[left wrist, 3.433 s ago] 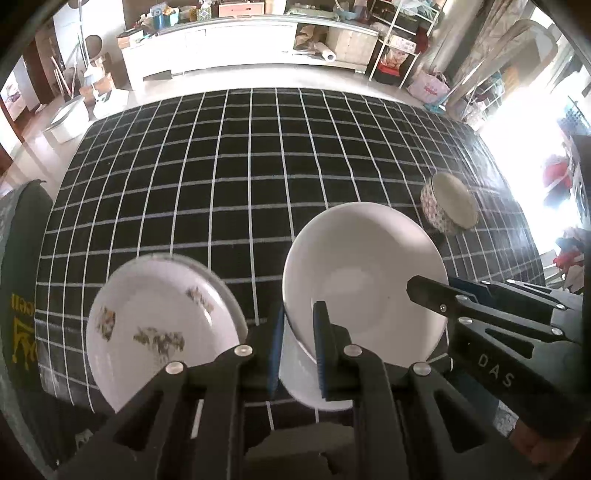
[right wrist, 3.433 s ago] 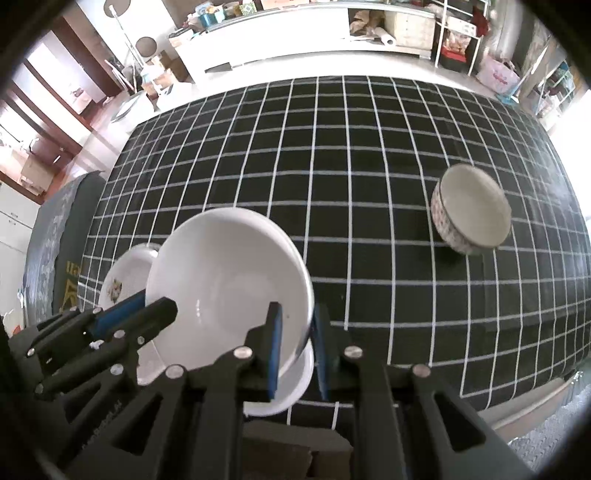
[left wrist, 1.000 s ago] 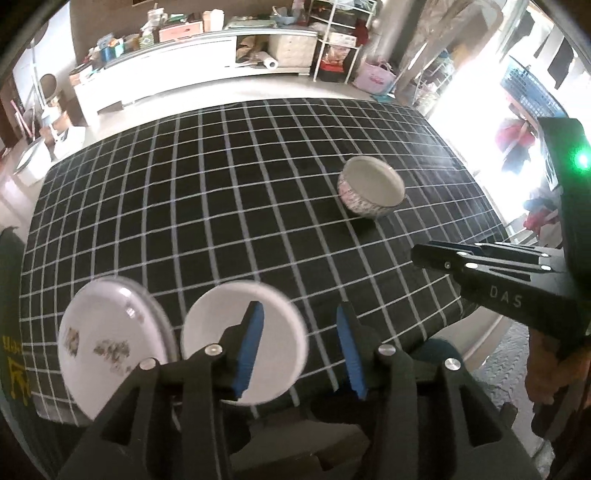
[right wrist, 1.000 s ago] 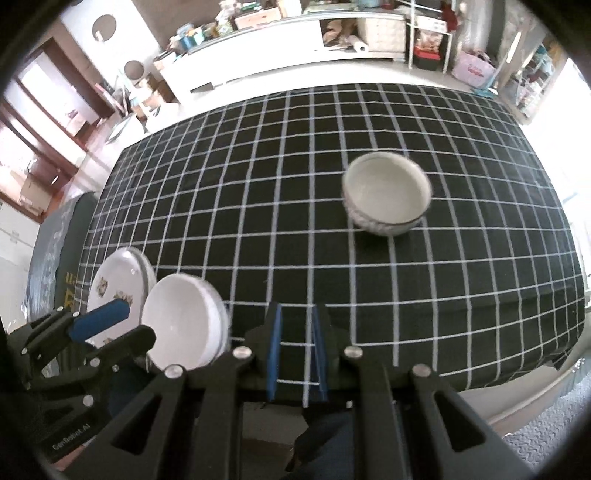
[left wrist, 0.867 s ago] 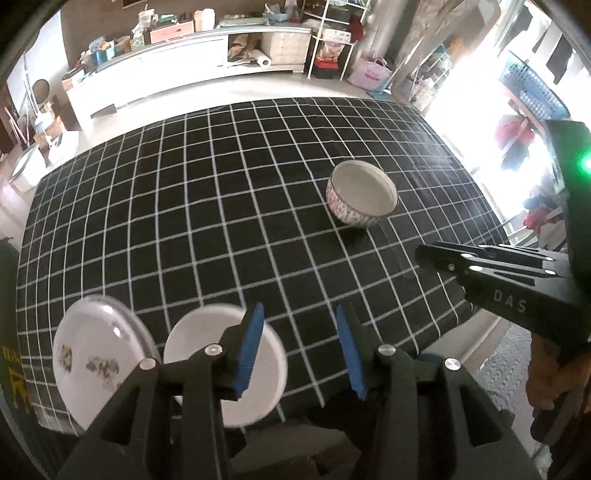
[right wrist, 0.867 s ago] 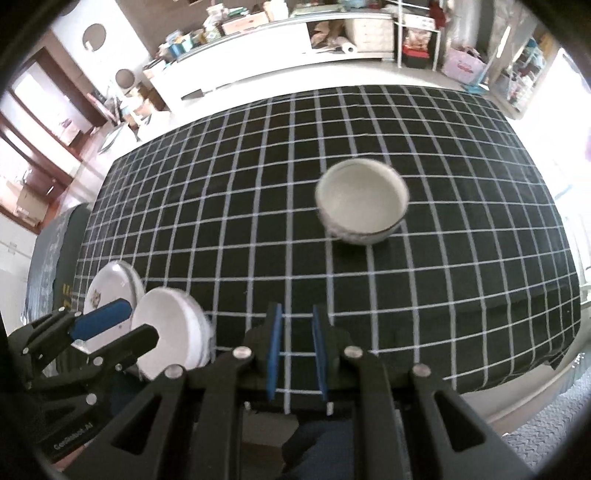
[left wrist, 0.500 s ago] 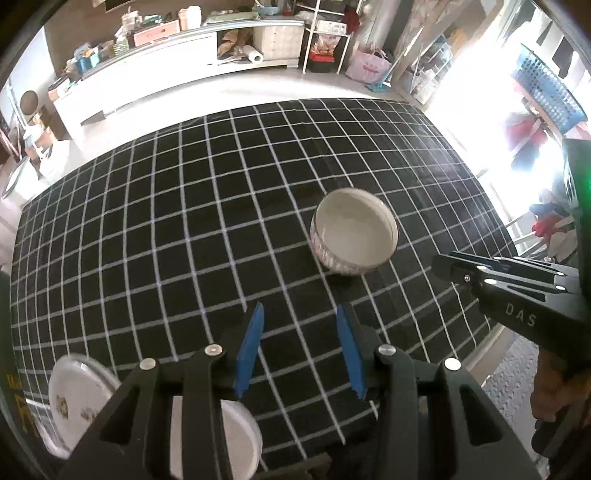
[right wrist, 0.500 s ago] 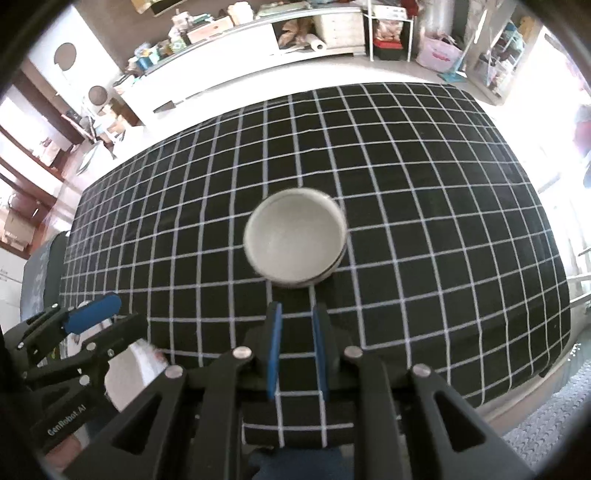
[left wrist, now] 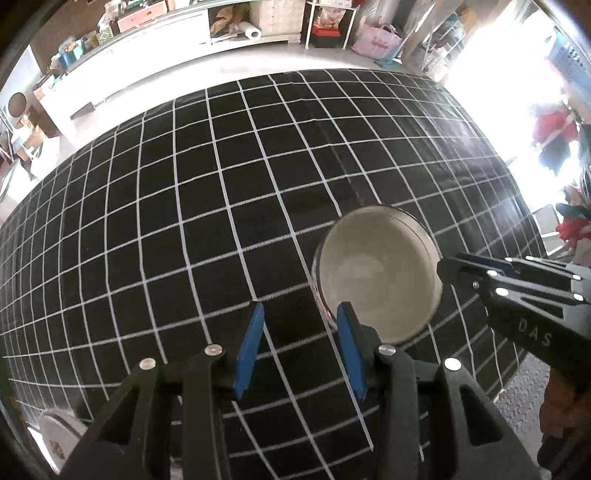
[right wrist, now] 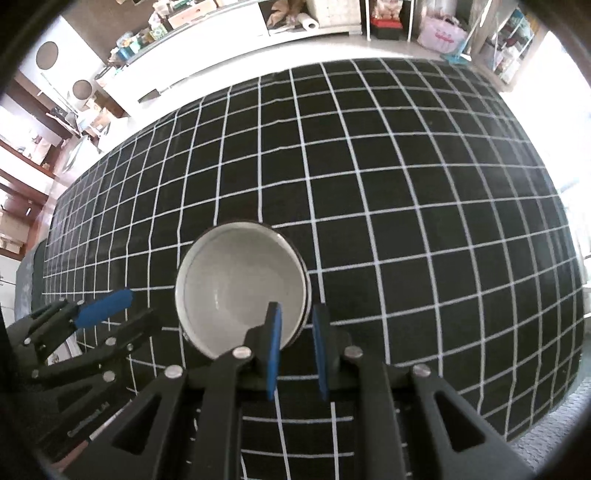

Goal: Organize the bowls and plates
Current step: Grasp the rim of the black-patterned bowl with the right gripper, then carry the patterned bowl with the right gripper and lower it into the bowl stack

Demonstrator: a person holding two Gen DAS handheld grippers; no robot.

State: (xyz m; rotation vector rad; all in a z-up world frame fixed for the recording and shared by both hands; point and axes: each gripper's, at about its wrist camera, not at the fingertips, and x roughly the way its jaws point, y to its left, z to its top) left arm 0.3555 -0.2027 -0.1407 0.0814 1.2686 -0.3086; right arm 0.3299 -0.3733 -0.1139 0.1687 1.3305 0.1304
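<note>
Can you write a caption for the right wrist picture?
Right hand-held gripper straddling the rim of a round grey-white bowl on black checked cloth.

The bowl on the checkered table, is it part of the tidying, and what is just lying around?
Part of the job:
bowl
flowered plate
right gripper
left gripper

Just lying about:
paper towel roll
pink bag

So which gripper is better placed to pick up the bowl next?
Right. The right gripper has its jaws parted astride the near rim of the bowl. The left gripper is open too, but sits beside the bowl over bare tablecloth.
</note>
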